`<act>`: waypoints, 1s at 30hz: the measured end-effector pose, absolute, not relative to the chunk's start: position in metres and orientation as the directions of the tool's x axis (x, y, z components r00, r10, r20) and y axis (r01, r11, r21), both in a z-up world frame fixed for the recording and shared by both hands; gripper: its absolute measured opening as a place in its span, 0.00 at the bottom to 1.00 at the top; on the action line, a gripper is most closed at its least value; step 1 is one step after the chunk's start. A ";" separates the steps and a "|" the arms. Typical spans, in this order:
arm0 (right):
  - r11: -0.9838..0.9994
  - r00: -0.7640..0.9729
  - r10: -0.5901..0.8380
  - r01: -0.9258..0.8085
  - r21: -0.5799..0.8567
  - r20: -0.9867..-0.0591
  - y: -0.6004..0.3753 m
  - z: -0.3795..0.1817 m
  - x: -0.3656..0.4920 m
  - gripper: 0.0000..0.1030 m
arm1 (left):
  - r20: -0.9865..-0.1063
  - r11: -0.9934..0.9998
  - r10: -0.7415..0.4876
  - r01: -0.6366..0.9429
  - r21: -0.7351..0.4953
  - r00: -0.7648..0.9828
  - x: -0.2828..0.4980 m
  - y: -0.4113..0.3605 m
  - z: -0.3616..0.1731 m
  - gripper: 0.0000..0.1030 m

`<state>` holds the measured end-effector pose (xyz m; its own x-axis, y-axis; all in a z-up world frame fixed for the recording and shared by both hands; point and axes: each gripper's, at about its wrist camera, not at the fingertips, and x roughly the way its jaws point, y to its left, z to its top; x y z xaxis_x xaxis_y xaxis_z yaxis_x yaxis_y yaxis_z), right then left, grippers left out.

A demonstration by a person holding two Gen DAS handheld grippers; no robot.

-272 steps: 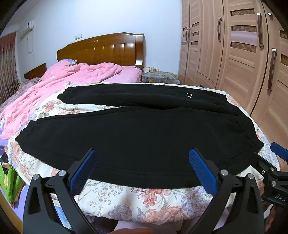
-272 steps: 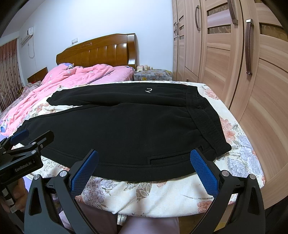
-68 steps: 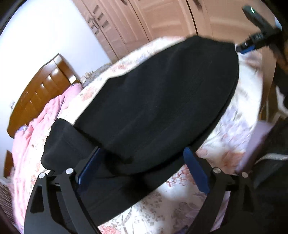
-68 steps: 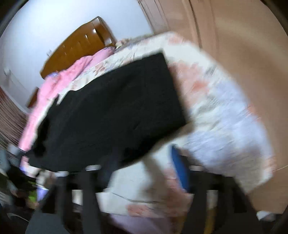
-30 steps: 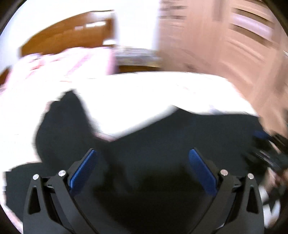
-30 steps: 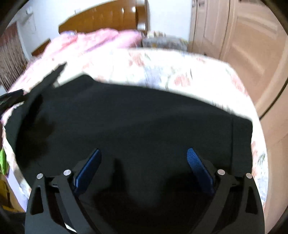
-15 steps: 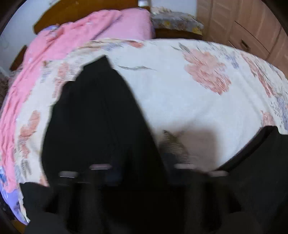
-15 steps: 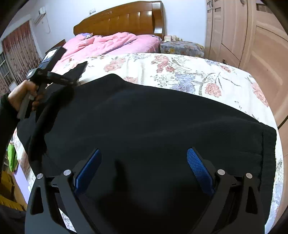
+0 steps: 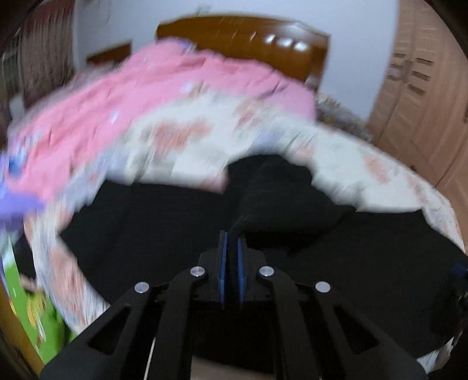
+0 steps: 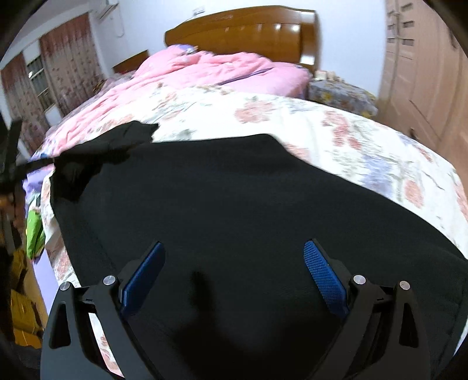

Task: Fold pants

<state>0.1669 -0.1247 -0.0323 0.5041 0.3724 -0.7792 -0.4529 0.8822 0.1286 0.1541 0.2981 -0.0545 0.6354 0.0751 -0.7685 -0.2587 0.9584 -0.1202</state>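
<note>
Black pants (image 10: 234, 190) lie folded lengthwise across the floral bed sheet (image 10: 365, 146). In the left wrist view my left gripper (image 9: 231, 242) is shut, with a bunched end of the pants (image 9: 278, 190) pinched between its blue pads and lifted off the layer below. The picture there is blurred by motion. In the right wrist view the left gripper (image 10: 11, 163) shows at the far left edge, a strip of black cloth stretched to it. My right gripper (image 10: 234, 263) hangs open above the wide part of the pants, nothing between its pads (image 10: 324, 277).
A pink quilt (image 10: 204, 70) lies heaped toward the wooden headboard (image 10: 242, 26). Wardrobe doors (image 10: 424, 73) line the right side, with a small bedside table (image 10: 339, 90) beside them. Green and yellow items (image 10: 35, 228) sit below the bed's left edge.
My left gripper went from wide open to shut on the pants' end and swung across the bed with it. The right gripper drifted over the pants and stayed open.
</note>
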 end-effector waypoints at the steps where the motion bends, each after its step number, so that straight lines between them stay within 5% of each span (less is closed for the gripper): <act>1: 0.876 0.495 0.377 -0.464 0.129 -0.783 -0.121 -0.034 0.167 0.90 | -0.786 0.948 0.086 -0.293 -0.124 0.612 0.146 0.307 -0.071 0.14; 2: 0.871 0.486 0.379 -0.476 0.125 -0.788 -0.115 -0.035 0.167 0.90 | -0.793 0.945 0.093 -0.305 -0.121 0.602 0.142 0.310 -0.077 0.19; 4: 0.865 0.482 0.374 -0.490 0.110 -0.793 -0.106 -0.036 0.166 0.90 | -0.794 0.933 0.142 -0.349 -0.093 0.592 0.133 0.313 -0.081 0.49; 7: 0.863 0.482 0.375 -0.493 0.109 -0.792 -0.103 -0.035 0.165 0.90 | -0.706 0.947 0.214 -0.320 -0.018 0.675 0.123 0.289 -0.047 0.75; 11: 0.869 0.477 0.377 -0.480 0.124 -0.794 -0.100 -0.037 0.166 0.90 | -0.645 0.976 0.213 -0.126 0.179 0.734 0.149 0.233 -0.017 0.88; 15: 0.858 0.465 0.385 -0.499 0.123 -0.797 -0.090 -0.039 0.161 0.90 | -0.680 0.913 0.231 0.086 0.398 0.696 0.207 0.181 -0.041 0.87; 17: 0.853 0.466 0.385 -0.510 0.113 -0.797 -0.087 -0.037 0.155 0.90 | -0.734 0.877 0.215 0.203 0.435 0.644 0.234 0.168 -0.061 0.77; 19: 0.857 0.471 0.378 -0.503 0.109 -0.797 -0.089 -0.036 0.152 0.90 | -0.760 0.859 0.228 0.241 0.451 0.609 0.252 0.169 -0.078 0.37; 22: 0.865 0.478 0.374 -0.489 0.112 -0.795 -0.094 -0.034 0.151 0.90 | -0.771 0.934 0.130 0.183 0.306 0.624 0.251 0.194 -0.069 0.17; 30: 0.868 0.467 0.370 -0.482 0.119 -0.803 -0.095 -0.042 0.161 0.90 | -0.590 0.942 -0.019 -0.182 -0.280 0.807 0.146 0.355 -0.008 0.16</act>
